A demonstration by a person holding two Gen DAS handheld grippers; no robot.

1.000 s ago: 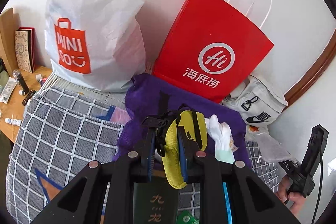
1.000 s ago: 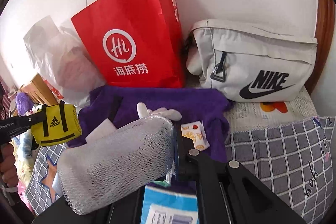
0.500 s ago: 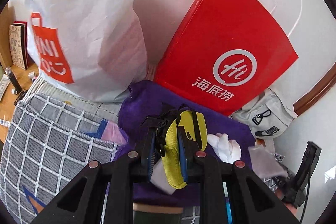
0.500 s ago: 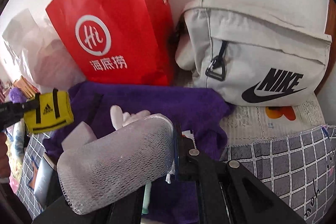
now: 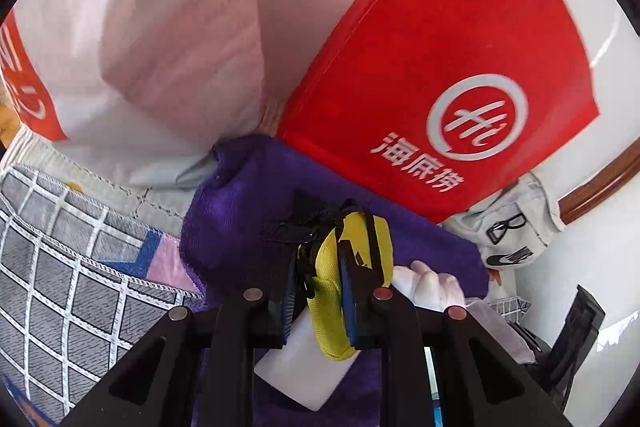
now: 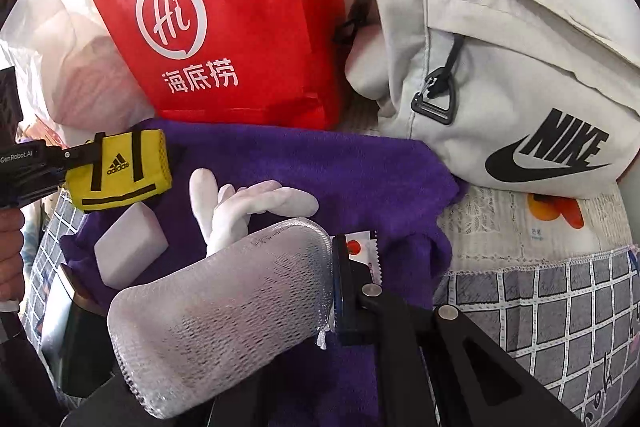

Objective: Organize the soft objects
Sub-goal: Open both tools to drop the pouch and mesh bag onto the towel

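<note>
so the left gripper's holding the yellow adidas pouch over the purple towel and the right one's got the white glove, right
Not the glove. The right wrist view shows the right gripper shut on the white mesh pouch; the white glove lies loose on the purple towel. The left gripper does hold the yellow adidas pouch.

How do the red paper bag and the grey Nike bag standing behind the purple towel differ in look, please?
The red paper bag is stiff, flat-sided and glossy, with white string handles and a white round logo; the grey Nike bag is soft, slumped fabric with a black logo, zip pull and clip. The red bag stands taller. Both sit side by side against the wall behind the purple towel.
</note>
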